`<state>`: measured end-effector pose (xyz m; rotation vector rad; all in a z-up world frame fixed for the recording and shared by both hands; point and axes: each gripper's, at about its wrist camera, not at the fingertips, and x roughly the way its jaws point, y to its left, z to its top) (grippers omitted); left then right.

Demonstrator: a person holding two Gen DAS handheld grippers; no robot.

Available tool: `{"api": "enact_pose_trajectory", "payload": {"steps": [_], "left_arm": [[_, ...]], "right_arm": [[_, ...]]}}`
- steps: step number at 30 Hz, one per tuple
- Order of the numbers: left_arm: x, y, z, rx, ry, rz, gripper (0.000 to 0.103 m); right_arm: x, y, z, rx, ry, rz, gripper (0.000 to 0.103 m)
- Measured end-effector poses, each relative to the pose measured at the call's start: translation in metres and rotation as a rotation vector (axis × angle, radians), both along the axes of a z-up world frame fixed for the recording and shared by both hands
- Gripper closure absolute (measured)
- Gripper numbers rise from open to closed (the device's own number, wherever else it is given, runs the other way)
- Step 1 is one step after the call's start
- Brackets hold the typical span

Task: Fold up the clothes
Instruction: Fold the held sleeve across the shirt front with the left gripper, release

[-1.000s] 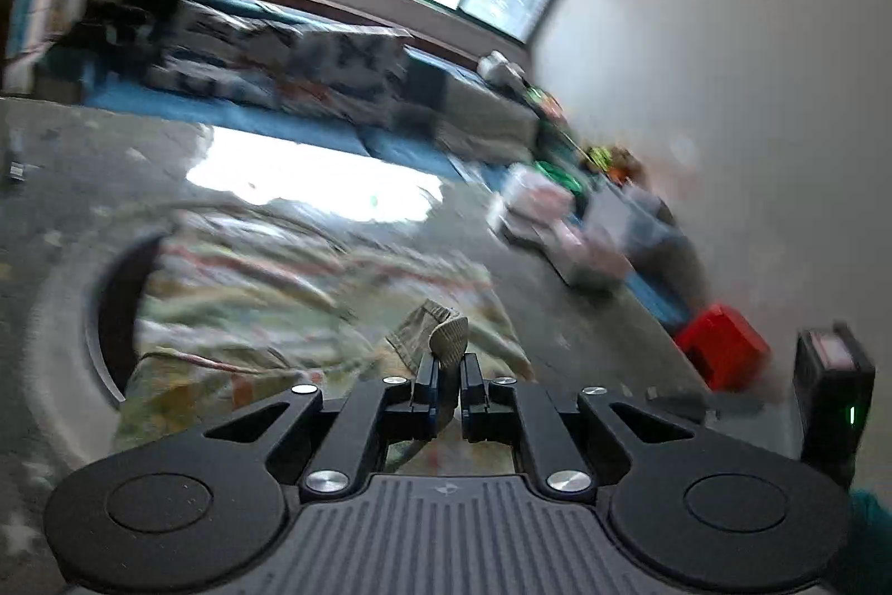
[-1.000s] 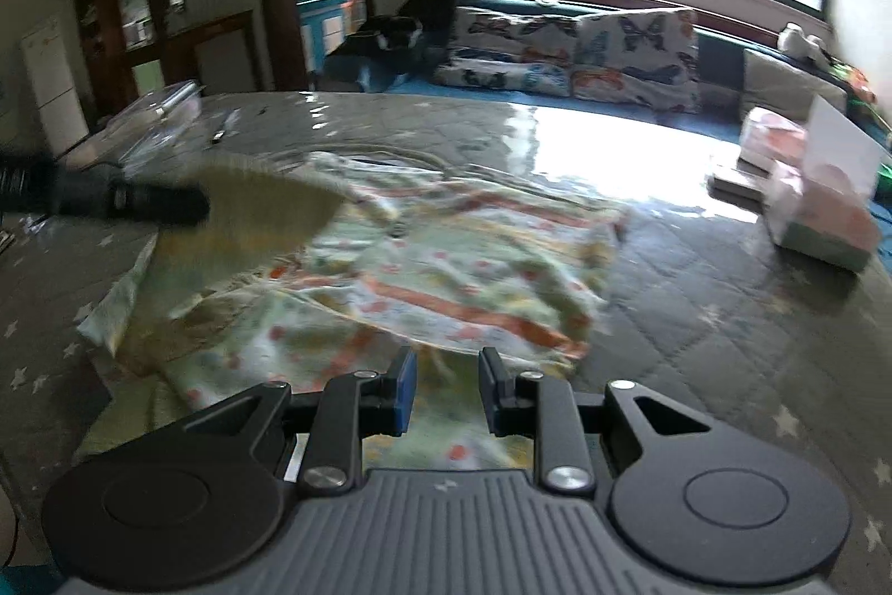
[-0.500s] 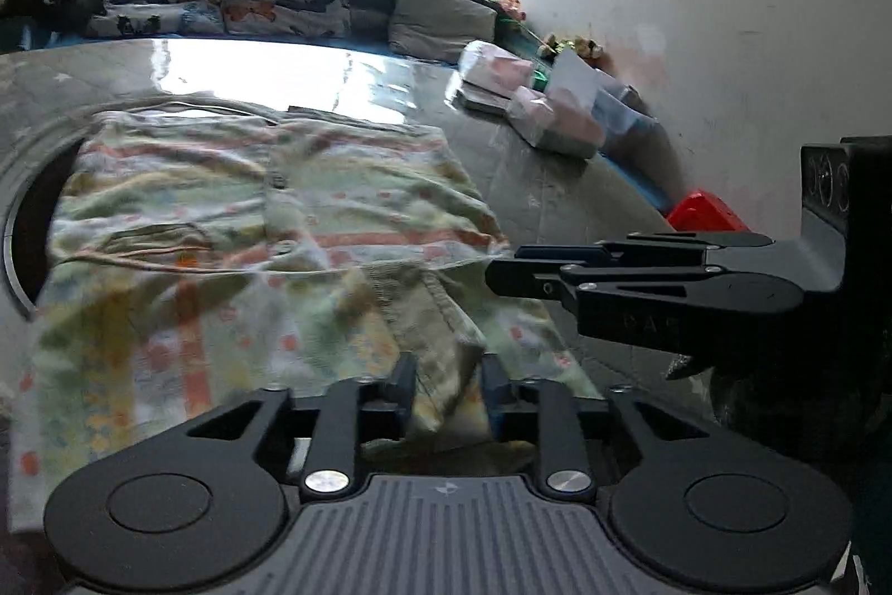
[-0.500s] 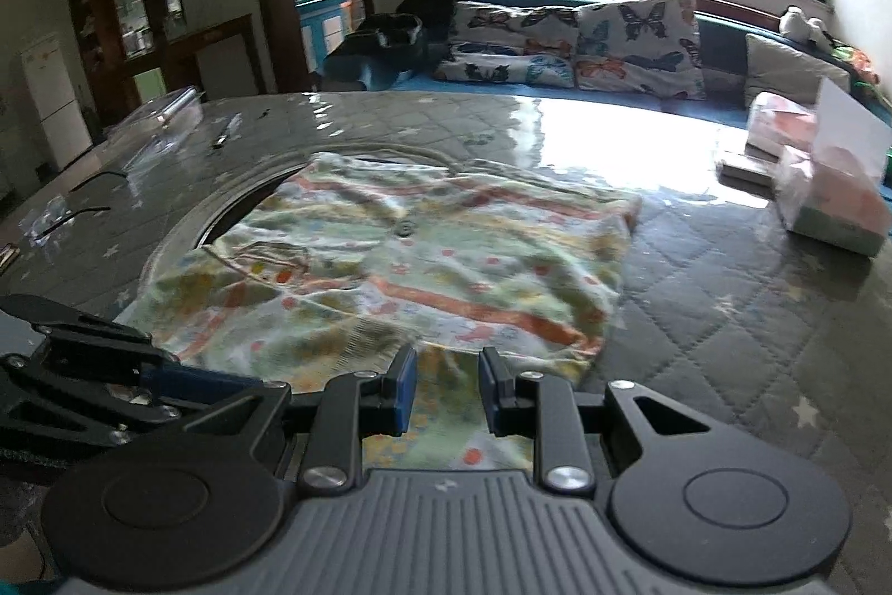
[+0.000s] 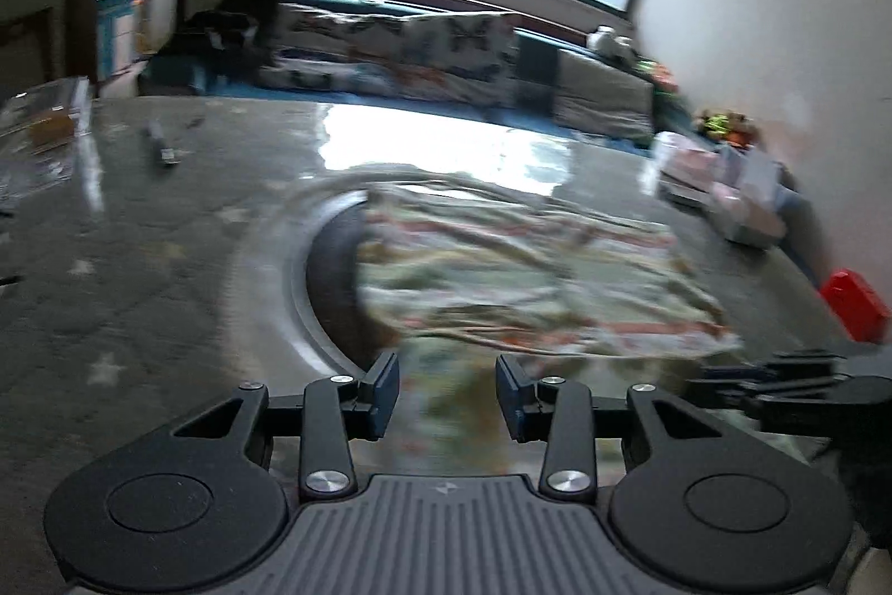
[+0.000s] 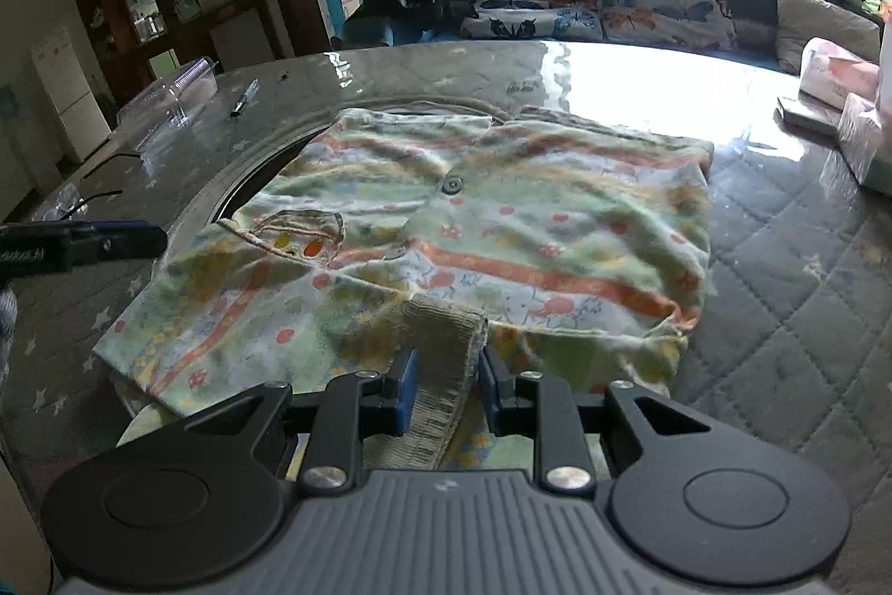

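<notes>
Between your right gripper's (image 6: 443, 391) blue pads lies a ribbed knit cuff (image 6: 443, 372), apparently a sleeve end laid in over the shirt (image 6: 479, 227); the jaws flank it closely, though you cannot tell if they pinch it. Beyond the cuff, the floral shirt lies flat on the quilted table (image 6: 791, 316), partly covering a round inset, buttons up, ready for folding. Left of the shirt, your left gripper (image 5: 446, 397) hangs with jaws apart, holding nothing, likely free for the next grasp.
</notes>
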<state>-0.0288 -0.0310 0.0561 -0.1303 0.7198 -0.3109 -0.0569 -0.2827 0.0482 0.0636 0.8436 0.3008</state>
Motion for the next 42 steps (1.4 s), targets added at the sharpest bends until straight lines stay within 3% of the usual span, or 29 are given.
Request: {"api": "enact_pose_trajectory", "payload": {"steps": [5,8,16,23,31,37,42], "left_arm": [[0.005,0.019,-0.007,0.005,0.020,0.045,0.063],[0.005,0.019,-0.011,0.008,0.030,0.044,0.063],[0.008,0.013,-0.010,0.014,0.022,0.025,0.063],[0.012,-0.005,-0.006,0.021,0.009,-0.037,0.074],[0.022,-0.033,-0.017,0.038,0.023,-0.109,0.075],[0.027,-0.038,-0.029,0.074,0.049,-0.120,0.074],[0.024,-0.038,-0.023,0.066,0.041,-0.118,0.074]], "right_arm": [[-0.001,0.002,0.003,-0.010,-0.006,-0.013,0.095],[-0.005,0.002,0.012,-0.016,-0.036,-0.019,0.097],[-0.020,-0.002,0.045,-0.053,-0.141,-0.074,0.097],[-0.010,-0.004,0.022,-0.089,-0.055,-0.091,0.093],[-0.010,0.000,0.020,-0.098,-0.092,-0.057,0.092],[0.000,0.007,0.004,-0.108,-0.048,-0.002,0.091],[-0.002,0.008,0.010,-0.116,-0.071,0.005,0.090]]}}
